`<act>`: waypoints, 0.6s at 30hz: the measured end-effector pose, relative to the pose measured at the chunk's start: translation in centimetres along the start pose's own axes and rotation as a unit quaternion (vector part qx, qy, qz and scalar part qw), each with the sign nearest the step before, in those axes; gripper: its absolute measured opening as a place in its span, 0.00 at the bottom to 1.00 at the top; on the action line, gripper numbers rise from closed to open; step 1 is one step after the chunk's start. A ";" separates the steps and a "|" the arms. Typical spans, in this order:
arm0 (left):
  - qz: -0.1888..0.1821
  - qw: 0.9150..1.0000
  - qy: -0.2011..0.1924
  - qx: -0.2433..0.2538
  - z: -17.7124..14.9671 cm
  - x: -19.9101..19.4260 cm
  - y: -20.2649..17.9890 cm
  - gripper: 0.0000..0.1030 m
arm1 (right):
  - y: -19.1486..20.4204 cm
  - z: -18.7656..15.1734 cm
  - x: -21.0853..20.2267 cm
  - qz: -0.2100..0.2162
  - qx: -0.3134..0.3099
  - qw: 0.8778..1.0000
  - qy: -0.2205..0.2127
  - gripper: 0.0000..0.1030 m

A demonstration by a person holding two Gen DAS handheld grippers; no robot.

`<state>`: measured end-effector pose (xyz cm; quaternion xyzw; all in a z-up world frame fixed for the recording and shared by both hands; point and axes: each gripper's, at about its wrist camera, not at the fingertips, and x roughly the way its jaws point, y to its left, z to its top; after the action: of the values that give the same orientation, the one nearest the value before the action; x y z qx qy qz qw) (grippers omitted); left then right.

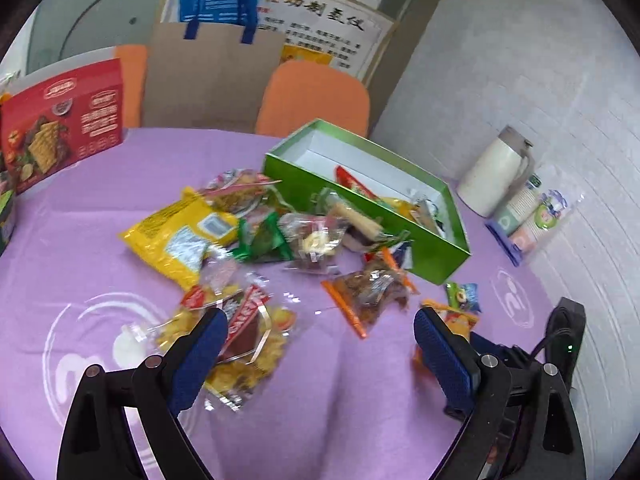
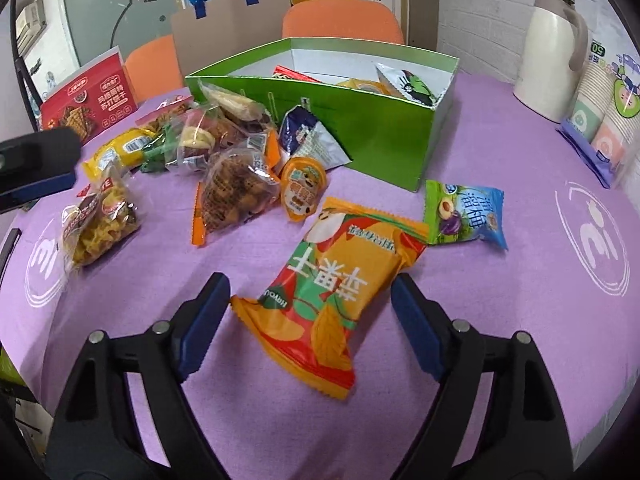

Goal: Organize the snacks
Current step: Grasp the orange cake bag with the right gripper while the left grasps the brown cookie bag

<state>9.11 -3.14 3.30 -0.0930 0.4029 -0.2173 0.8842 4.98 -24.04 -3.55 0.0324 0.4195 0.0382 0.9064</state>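
Observation:
An open green box (image 1: 404,236) (image 2: 360,120) on the purple tablecloth holds a few snack packets. A pile of loose snacks lies beside it, among them a yellow bag (image 1: 180,236) and a clear packet of orange-edged snacks (image 1: 368,292) (image 2: 236,196). My left gripper (image 1: 320,332) is open and empty above the cloth, beside a clear packet of yellow crisps (image 1: 244,344). My right gripper (image 2: 310,300) is open, its fingers either side of an orange fruit-print packet (image 2: 332,292). A small green-blue packet (image 2: 464,216) lies to its right.
A red cracker box (image 1: 60,124) (image 2: 92,108) stands at the far left. A cream thermos jug (image 1: 496,172) (image 2: 552,48) and a pack of paper cups (image 2: 604,120) stand at the right. Orange chairs (image 1: 316,96) and a brown paper bag (image 1: 216,76) are behind the table.

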 end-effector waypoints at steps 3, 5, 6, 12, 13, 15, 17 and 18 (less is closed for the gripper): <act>-0.023 0.999 0.026 0.024 0.5 3.2 -2.1 0.93 | -2.0 -0.5 -0.6 0.028 0.017 0.999 0.004 0.60; -0.054 0.997 0.038 0.027 0.6 4.9 -2.7 0.92 | -3.2 -0.8 -1.2 0.028 0.024 0.999 0.003 0.60; -0.071 0.996 0.043 0.025 0.8 5.8 -2.9 0.88 | -3.7 -0.9 -1.4 0.024 0.027 0.999 0.003 0.60; -0.064 0.994 0.073 0.046 2.1 10.3 -4.5 0.81 | -4.9 -1.4 -2.3 0.018 0.049 0.999 0.002 0.67; -0.061 0.994 0.079 0.044 2.2 11.0 -4.6 0.81 | -4.7 -1.3 -2.4 0.018 0.047 0.999 0.002 0.68; -0.054 0.994 0.086 0.043 2.1 11.9 -4.5 0.81 | -4.5 -1.3 -2.2 0.019 0.042 0.999 0.000 0.69; -0.051 0.993 0.101 0.043 1.5 12.6 -4.1 0.76 | -4.4 -1.2 -1.8 0.018 0.040 0.999 0.004 0.70; -0.060 0.992 0.108 0.039 1.2 12.6 -3.9 0.71 | -4.3 -1.3 -1.7 0.019 0.039 0.999 0.003 0.70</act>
<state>16.08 -12.39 -3.05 -0.0587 0.4810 -0.2941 0.8238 3.08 -28.50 -3.45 0.0756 0.4223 0.0386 0.9025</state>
